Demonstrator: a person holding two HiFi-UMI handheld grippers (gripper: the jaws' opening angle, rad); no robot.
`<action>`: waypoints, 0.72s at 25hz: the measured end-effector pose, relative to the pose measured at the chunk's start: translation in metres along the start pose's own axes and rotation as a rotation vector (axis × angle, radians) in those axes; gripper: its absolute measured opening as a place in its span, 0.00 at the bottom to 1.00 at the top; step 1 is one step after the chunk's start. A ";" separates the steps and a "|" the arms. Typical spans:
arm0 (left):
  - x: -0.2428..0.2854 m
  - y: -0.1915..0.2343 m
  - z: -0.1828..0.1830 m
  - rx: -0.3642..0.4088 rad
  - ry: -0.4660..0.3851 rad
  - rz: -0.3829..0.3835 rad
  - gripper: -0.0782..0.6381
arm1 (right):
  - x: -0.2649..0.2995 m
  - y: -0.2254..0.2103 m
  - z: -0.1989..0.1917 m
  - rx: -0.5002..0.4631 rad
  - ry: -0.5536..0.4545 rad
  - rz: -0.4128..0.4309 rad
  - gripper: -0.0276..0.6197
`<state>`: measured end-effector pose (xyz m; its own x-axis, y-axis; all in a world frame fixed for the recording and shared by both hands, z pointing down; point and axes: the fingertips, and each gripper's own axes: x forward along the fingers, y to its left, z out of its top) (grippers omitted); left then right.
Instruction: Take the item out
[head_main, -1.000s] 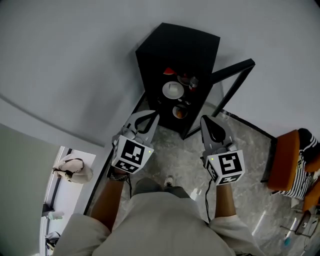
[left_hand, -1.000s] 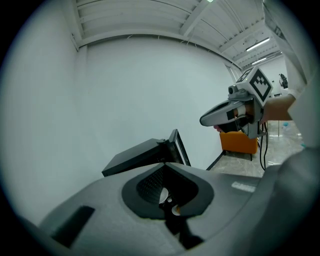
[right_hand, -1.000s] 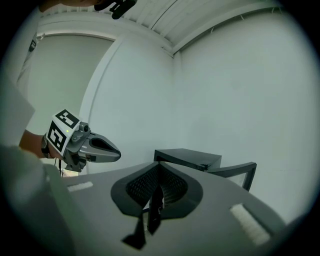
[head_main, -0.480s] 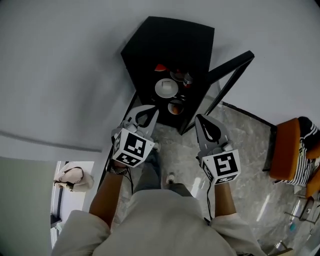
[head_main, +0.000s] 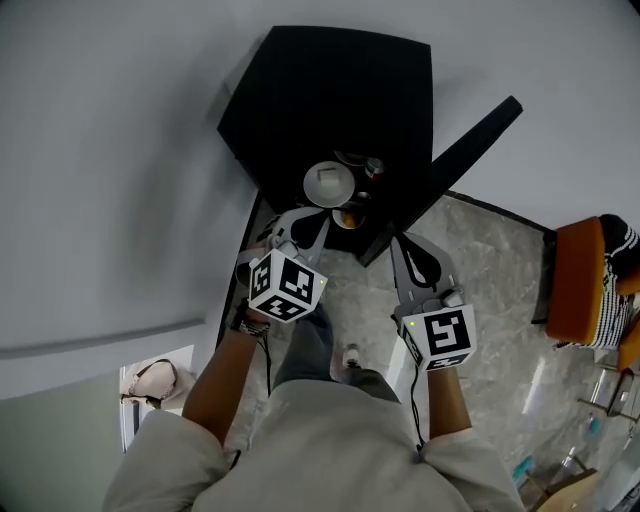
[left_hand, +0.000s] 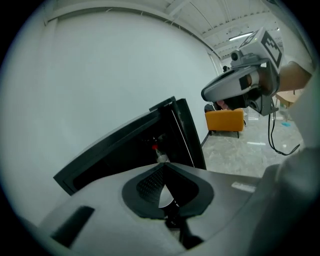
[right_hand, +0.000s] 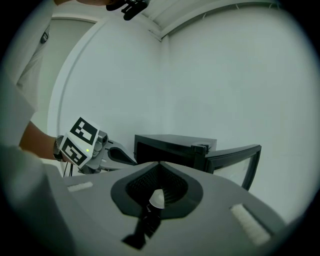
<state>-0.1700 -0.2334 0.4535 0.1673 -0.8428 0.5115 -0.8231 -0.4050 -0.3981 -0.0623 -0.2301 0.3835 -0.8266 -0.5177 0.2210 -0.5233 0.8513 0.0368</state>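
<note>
A black cabinet (head_main: 330, 95) stands against the white wall with its glass door (head_main: 450, 165) swung open to the right. Inside it are a white bowl (head_main: 329, 183), a small bottle with a red cap (head_main: 374, 168) and an orange-brown cup (head_main: 348, 216). My left gripper (head_main: 300, 224) is shut and empty, with its tips just before the cabinet's open front near the cup. The right gripper (head_main: 405, 244) is also shut on nothing, near the foot of the door. In the left gripper view the bottle (left_hand: 159, 152) shows inside the cabinet (left_hand: 115, 150) beyond the closed tips (left_hand: 164, 165). In the right gripper view the cabinet (right_hand: 170, 147) is ahead.
An orange chair (head_main: 575, 285) with striped cloth stands at the right on the marble floor (head_main: 480, 270). The open door (right_hand: 235, 157) juts out on the right side. My own shoe (head_main: 351, 355) is below the grippers. Another person (head_main: 155, 380) shows at lower left.
I have come closer to the cabinet, and both grippers now sit nearer its open front. The left gripper has moved right towards the shelves. Both jaws stayed shut.
</note>
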 end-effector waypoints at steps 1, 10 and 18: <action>0.008 0.003 -0.005 0.007 0.007 -0.007 0.12 | 0.006 -0.001 -0.003 0.005 0.006 -0.008 0.05; 0.072 0.013 -0.049 0.092 0.074 -0.073 0.16 | 0.042 -0.012 -0.036 0.041 0.076 -0.054 0.05; 0.118 0.001 -0.097 0.179 0.167 -0.129 0.22 | 0.050 -0.022 -0.074 0.075 0.142 -0.092 0.05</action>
<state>-0.2036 -0.2992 0.5873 0.1608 -0.7163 0.6790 -0.6894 -0.5738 -0.4421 -0.0766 -0.2686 0.4662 -0.7400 -0.5710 0.3554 -0.6134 0.7898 -0.0082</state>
